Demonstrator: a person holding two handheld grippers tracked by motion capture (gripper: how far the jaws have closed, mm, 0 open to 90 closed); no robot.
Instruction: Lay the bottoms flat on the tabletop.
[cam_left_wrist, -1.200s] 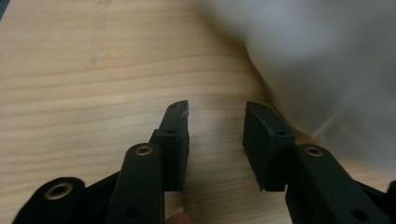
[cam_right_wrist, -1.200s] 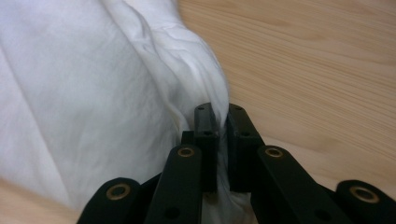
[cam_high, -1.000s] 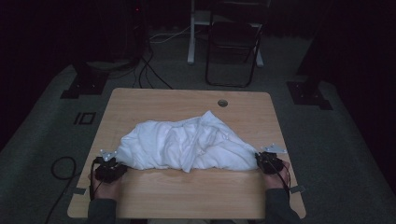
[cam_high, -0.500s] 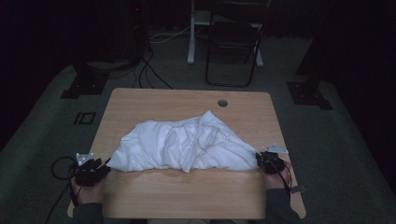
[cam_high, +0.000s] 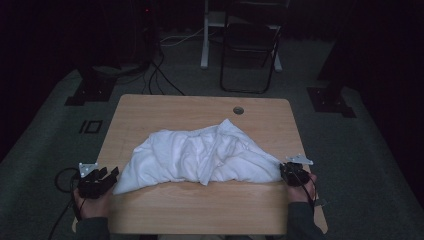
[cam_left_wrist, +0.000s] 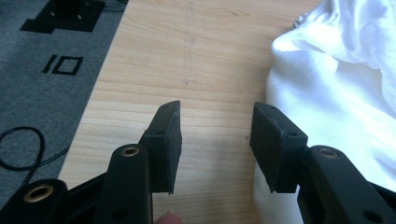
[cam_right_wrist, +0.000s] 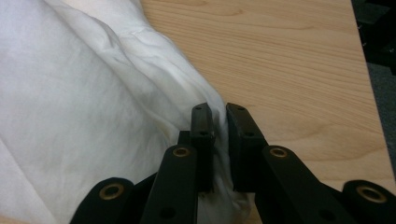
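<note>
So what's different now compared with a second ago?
The left claw let go of the white cloth and drew back off its left end toward the table's left edge; its jaws have just been opening and now stand apart over bare wood, nothing between them. The right claw stayed clamped on the cloth's right end, and the cloth kept its bunched shape.

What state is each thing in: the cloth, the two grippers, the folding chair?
Cloth: bunched and wrinkled on the table, right end pinched.
Left gripper: open, nothing between the jaws, beside the cloth's left end.
Right gripper: shut on the cloth.
Chair: unfolded, upright beyond the table.
</note>
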